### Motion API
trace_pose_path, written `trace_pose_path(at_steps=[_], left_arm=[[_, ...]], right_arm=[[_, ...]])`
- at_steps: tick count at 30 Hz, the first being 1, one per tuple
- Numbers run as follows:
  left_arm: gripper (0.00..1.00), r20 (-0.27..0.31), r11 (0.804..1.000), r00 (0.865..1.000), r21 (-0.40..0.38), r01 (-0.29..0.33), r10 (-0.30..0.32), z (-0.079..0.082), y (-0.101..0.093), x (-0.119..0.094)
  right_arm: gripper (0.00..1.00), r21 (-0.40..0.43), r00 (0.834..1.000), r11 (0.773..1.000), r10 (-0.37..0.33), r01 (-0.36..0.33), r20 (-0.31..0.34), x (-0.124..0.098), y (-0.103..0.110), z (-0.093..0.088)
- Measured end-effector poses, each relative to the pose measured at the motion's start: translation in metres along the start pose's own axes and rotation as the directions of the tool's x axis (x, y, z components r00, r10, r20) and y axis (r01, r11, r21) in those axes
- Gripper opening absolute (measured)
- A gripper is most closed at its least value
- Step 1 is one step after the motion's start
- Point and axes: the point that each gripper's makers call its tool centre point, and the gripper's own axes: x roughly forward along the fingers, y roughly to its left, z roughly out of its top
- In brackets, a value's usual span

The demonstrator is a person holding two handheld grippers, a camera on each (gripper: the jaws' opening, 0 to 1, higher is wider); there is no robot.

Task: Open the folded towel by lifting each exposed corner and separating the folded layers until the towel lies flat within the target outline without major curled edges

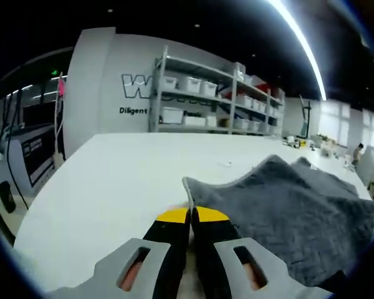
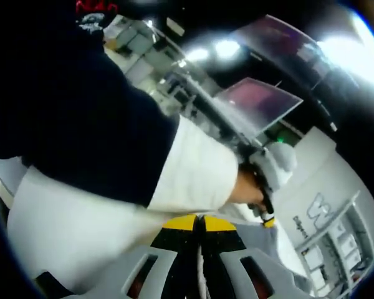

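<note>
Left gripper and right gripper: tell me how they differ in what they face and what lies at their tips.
The left gripper points across the white table, its tips at a raised corner of the grey towel; whether it pinches that corner cannot be told. The right gripper points up at the person's white sleeve, with no towel seen at its tips. Both have yellow-tipped black jaws standing closed together.

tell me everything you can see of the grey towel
The grey towel looks like soft, plush terry cloth. It lies on the white table, rumpled and still partly layered, with raised folds toward its far side. One corner points at the left gripper, whose yellow-tipped jaws stand closed right at that corner; whether they pinch the cloth cannot be told. No target outline can be made out.
</note>
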Motion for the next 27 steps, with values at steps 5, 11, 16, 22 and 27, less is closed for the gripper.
trace_pose_path(at_steps=[5, 11, 16, 22, 27], left_arm=[[0.02, 0.001, 1.0, 1.0, 0.0, -0.02, 0.02, 0.001, 0.014, 0.0], [0.02, -0.009, 0.997, 0.998, 0.044, -0.063, 0.063, -0.002, 0.024, -0.002], [0.02, 0.006, 0.997, 0.997, 0.04, -0.073, 0.073, 0.005, 0.04, 0.001], [0.02, 0.002, 0.994, 0.995, 0.057, -0.098, 0.098, 0.006, 0.05, -0.001], [0.02, 0.005, 0.993, 0.994, 0.044, -0.113, 0.113, 0.005, 0.051, -0.004]], right_arm=[[0.0, -0.006, 1.0, 1.0, 0.015, -0.015, -0.001, 0.008, 0.003, 0.002], [0.0, -0.006, 1.0, 1.0, 0.021, -0.021, 0.006, 0.012, 0.004, 0.006], [0.0, -0.018, 1.0, 1.0, 0.024, -0.024, 0.013, 0.016, 0.007, 0.01], [0.0, -0.011, 0.999, 1.0, 0.024, -0.023, 0.027, 0.02, 0.005, 0.015], [0.0, 0.002, 0.999, 1.0, 0.027, -0.027, 0.033, 0.023, 0.005, 0.016]])
